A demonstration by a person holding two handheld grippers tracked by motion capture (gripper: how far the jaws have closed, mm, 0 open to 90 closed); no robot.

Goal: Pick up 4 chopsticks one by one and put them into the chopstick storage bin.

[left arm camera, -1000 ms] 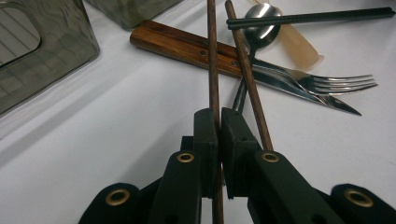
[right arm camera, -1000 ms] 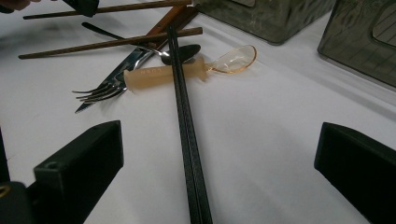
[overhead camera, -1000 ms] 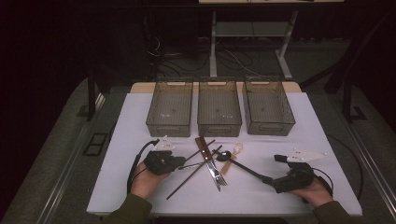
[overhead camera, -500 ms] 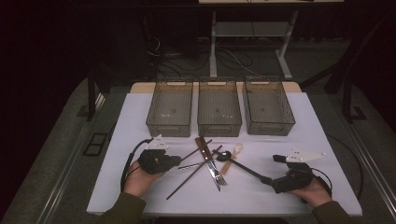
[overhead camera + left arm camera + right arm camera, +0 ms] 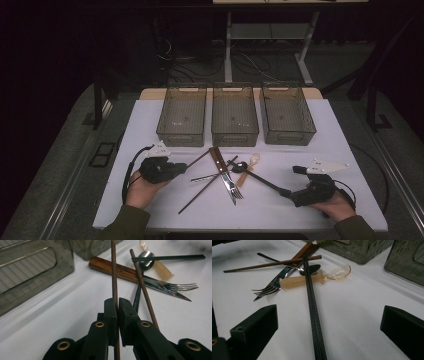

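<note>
Left gripper (image 5: 117, 305) pinching slim brown wooden chopstick (image 5: 114, 272), right gripper (image 5: 329, 322) spread wide

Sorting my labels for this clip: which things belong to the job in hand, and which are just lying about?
In the job: left gripper, shut on a brown chopstick; right gripper, open around a black chopstick; three bins.

Lying about: fork, knife, pale spoon.

Lab/test setup: white-covered table (image 5: 150, 120), 3 bins (image 5: 235, 116), floor cables (image 5: 250, 60), dark surroundings.
</note>
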